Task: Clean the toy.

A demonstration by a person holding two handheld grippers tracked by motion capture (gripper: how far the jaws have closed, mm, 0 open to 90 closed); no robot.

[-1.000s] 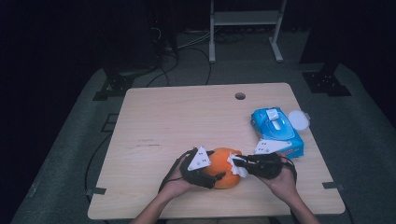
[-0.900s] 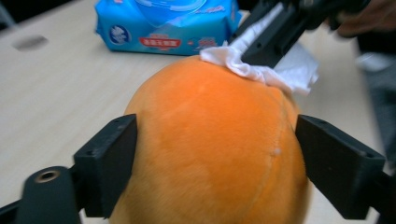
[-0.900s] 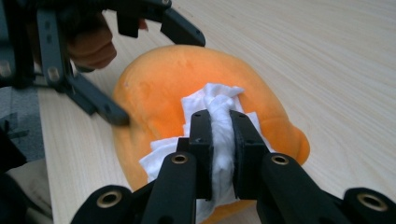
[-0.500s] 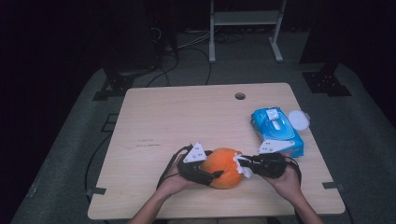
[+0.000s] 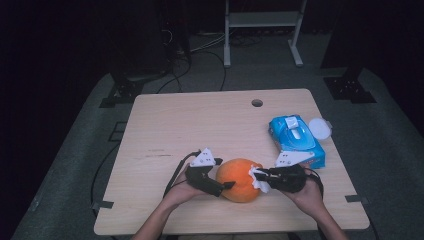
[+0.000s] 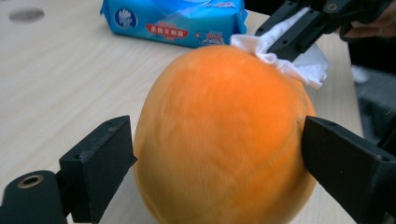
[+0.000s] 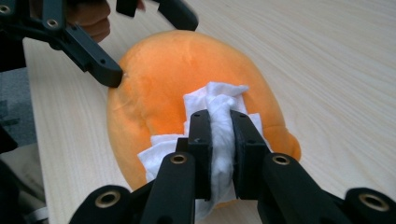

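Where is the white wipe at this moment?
In the high view the white wipe lies near the table's front edge, pinched in the right claw and pressed on the right side of the orange plush toy, below the blue wipe pack.

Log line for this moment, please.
right gripper: shut on wipe, against orange plush | left gripper: jaws just opened, straddling plush

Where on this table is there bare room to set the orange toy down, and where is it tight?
The far left of the table, from the hole leftward, is bare, as is the left front corner. It is tight at the front middle, where both grippers meet the orange toy, and on the right, by the wipes pack and lid.
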